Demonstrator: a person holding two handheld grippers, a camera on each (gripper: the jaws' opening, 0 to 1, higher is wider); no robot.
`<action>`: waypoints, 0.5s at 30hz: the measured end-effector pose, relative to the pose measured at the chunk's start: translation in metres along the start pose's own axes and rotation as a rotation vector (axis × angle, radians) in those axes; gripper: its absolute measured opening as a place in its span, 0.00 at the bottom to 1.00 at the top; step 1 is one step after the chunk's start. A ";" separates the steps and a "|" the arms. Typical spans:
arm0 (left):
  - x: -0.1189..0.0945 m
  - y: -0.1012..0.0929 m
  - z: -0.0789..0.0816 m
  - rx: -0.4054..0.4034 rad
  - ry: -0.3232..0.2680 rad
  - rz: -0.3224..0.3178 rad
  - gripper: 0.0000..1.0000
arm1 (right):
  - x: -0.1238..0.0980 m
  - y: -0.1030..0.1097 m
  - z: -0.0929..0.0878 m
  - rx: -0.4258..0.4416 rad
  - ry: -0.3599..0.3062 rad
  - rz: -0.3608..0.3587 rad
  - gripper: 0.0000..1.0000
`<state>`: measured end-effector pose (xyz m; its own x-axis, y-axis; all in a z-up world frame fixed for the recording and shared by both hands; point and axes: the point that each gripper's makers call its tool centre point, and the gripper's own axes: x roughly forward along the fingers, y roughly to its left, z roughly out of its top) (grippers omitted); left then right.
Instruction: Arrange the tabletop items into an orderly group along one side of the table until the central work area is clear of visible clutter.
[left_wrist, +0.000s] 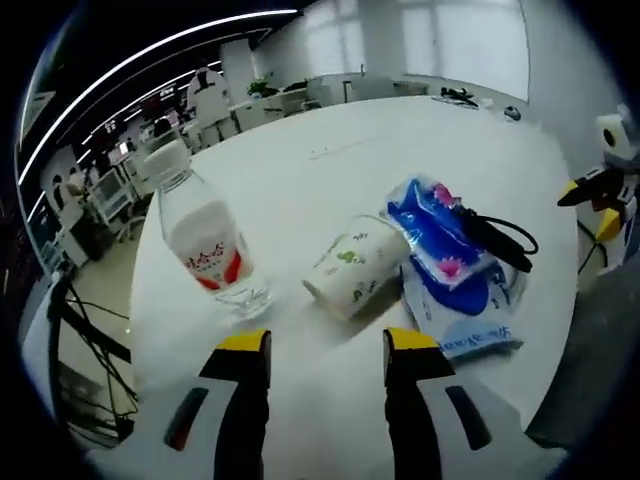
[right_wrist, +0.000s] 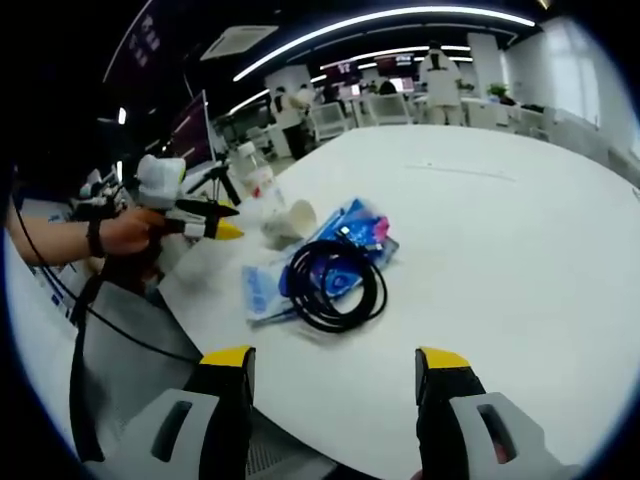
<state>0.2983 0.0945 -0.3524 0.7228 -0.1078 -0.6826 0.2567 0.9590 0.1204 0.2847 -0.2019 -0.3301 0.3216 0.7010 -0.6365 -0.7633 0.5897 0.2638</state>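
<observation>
Both the left gripper (left_wrist: 325, 345) and right gripper (right_wrist: 335, 355) stand apart, empty; bottle (left_wrist: 208, 243) label red, writing unreadable.

Our handheld tongs: black, white and yellow

Our left tongs (left_wrist: 327, 345) and right tongs (right_wrist: 336, 358) have black jaws capped in yellow on white bodies (each with a dark slot); our hand (right_wrist: 128, 232) wears a dark wristband, and a black cable (right_wrist: 85, 330) trails below it.

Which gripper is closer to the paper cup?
Left. The left gripper hovers open just short of the paper cup; the right gripper is farther, beyond the black cable.
</observation>
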 end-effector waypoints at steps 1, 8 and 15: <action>0.001 0.000 0.001 0.004 0.000 -0.002 0.44 | 0.000 -0.002 -0.001 0.002 -0.001 -0.001 0.66; 0.002 -0.010 0.009 0.169 0.026 -0.015 0.44 | -0.002 -0.001 -0.001 0.001 -0.001 -0.003 0.66; 0.018 -0.014 0.024 0.351 0.048 -0.051 0.44 | -0.005 0.002 -0.002 0.006 -0.002 -0.006 0.66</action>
<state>0.3234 0.0730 -0.3491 0.6743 -0.1326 -0.7265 0.5025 0.8033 0.3197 0.2809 -0.2047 -0.3277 0.3273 0.6983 -0.6366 -0.7579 0.5963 0.2645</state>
